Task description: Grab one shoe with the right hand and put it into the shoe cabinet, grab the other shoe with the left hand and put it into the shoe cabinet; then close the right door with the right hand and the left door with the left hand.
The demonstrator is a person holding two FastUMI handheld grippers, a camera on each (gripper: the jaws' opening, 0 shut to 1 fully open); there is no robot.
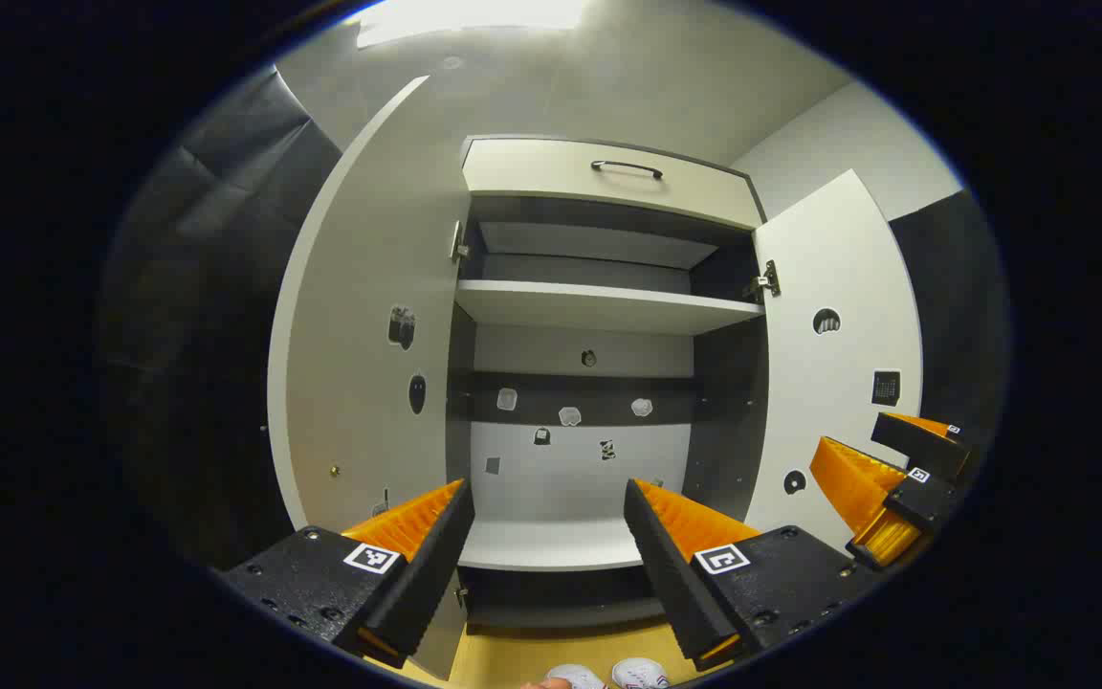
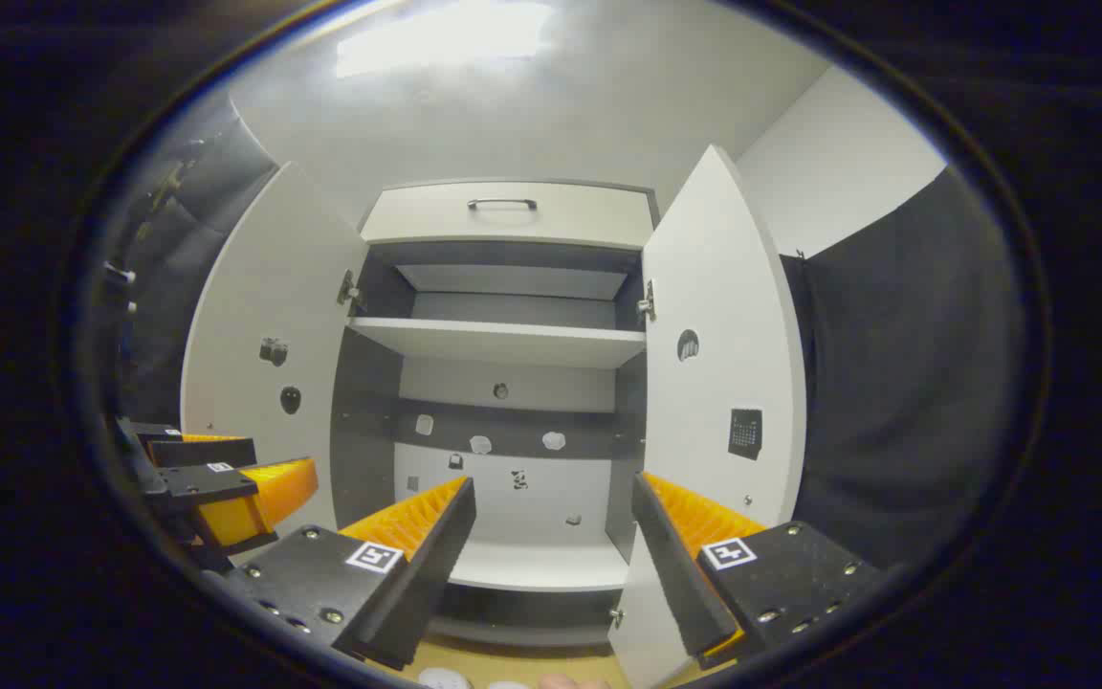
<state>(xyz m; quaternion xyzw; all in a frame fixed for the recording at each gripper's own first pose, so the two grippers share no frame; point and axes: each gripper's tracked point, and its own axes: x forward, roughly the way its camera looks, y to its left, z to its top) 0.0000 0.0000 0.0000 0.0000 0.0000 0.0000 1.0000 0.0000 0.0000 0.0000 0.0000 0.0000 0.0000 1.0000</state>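
Two grippers hover before an open shoe cabinet [image 1: 599, 306], both doors swung wide. In the left gripper view, the left gripper [image 1: 546, 545] has its fingers spread apart with nothing between them, framing the bare lower shelf [image 1: 551, 545]. The left door [image 1: 369, 335] and right door [image 1: 833, 383] stand open, small stickers dotting their inner faces and the back panel; what the stickers depict is too small to make out. A drawer with a dark handle [image 1: 626, 168] tops the cabinet. At the bottom edge, the two white shoes [image 1: 608, 675] sit on the wooden floor, cut off so that just their toes show. In the right gripper view, the right gripper [image 2: 551, 555] likewise holds its fingers apart and empty.
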